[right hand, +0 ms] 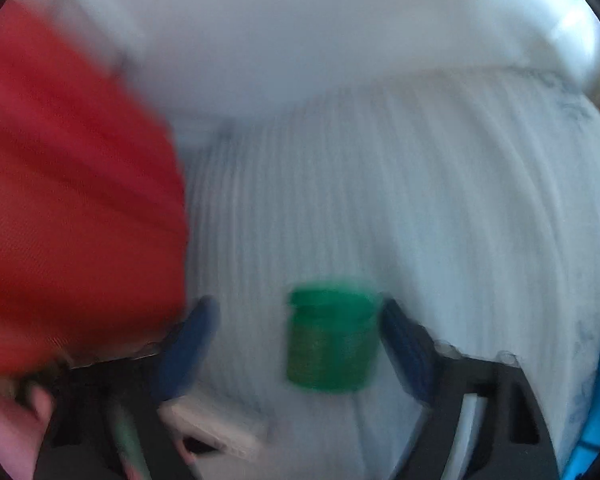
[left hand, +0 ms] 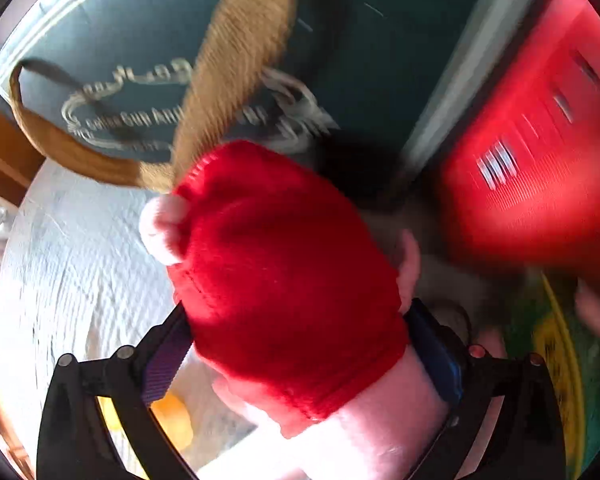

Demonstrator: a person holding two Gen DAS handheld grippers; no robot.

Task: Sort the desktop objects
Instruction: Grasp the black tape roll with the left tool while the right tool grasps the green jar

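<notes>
In the left wrist view my left gripper (left hand: pixel 296 320) is shut on a soft toy with a red knitted hat (left hand: pixel 284 280) and pale pink body, which fills the space between the fingers. In the right wrist view my right gripper (right hand: pixel 300 320) is open. A small green jar (right hand: pixel 330 338) stands on the white cloth (right hand: pixel 440 200) between its blue pads (right hand: pixel 400 328), closer to the right one. The view is blurred by motion.
A red box (left hand: pixel 540 152) lies at the right of the left view, a dark green bag (left hand: pixel 140 40) with tan handles behind. A yellow object (left hand: pixel 172 420) lies low left. A red shape (right hand: pixel 72 208) fills the right view's left; a small white object (right hand: pixel 212 428) lies below.
</notes>
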